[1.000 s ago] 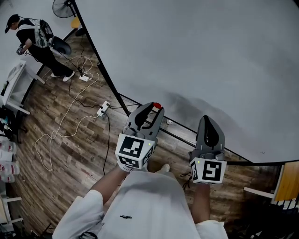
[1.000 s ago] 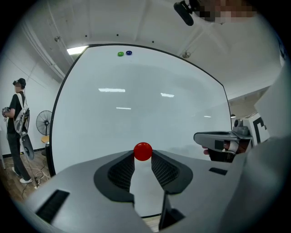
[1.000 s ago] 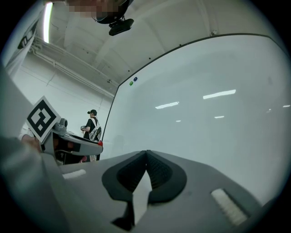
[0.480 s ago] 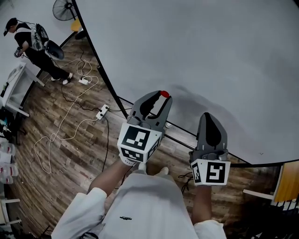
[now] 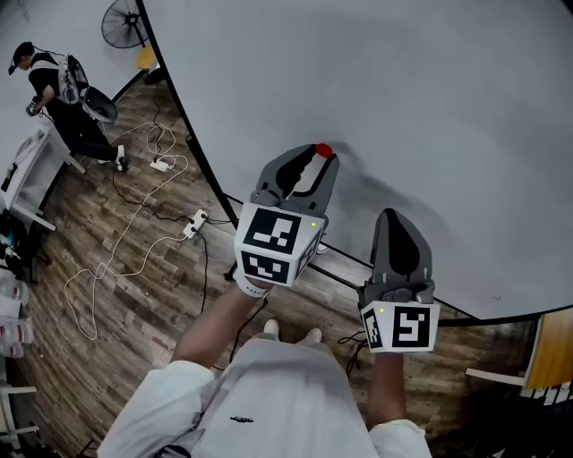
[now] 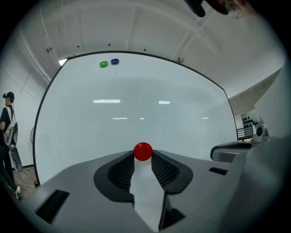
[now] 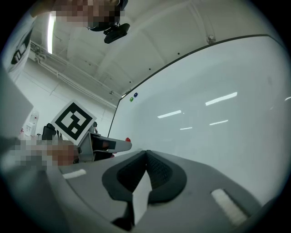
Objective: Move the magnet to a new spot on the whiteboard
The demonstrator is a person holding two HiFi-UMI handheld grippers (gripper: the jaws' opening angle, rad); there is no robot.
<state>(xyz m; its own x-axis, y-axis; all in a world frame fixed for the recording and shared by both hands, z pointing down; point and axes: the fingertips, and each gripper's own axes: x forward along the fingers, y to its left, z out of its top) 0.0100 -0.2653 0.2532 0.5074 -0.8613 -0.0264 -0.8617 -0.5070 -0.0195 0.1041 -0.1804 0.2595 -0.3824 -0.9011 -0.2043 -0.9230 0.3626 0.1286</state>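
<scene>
Left tongs [image 5: 315, 157] pinch red ball magnet [image 5: 323, 150] at their tips, up by the whiteboard [image 5: 430, 80]; contact with the surface unclear. Green magnet [image 6: 103, 64] and blue magnet [image 6: 114, 61] sit upper left on the board. Right tongs [image 5: 394, 219] closed, empty, lower.

open whiteboard [image 6: 136, 100] ahead; green magnet [image 6: 103, 64], blue magnet [image 6: 114, 61] top-left

The large white whiteboard [image 5: 430, 107] runs off the head view's top and right edges. Near its far left corner, a green blob [image 6: 103, 64] and a blue blob [image 6: 115, 61] are too small to identify. A black floor fan [image 5: 121, 22] is cropped.
</scene>
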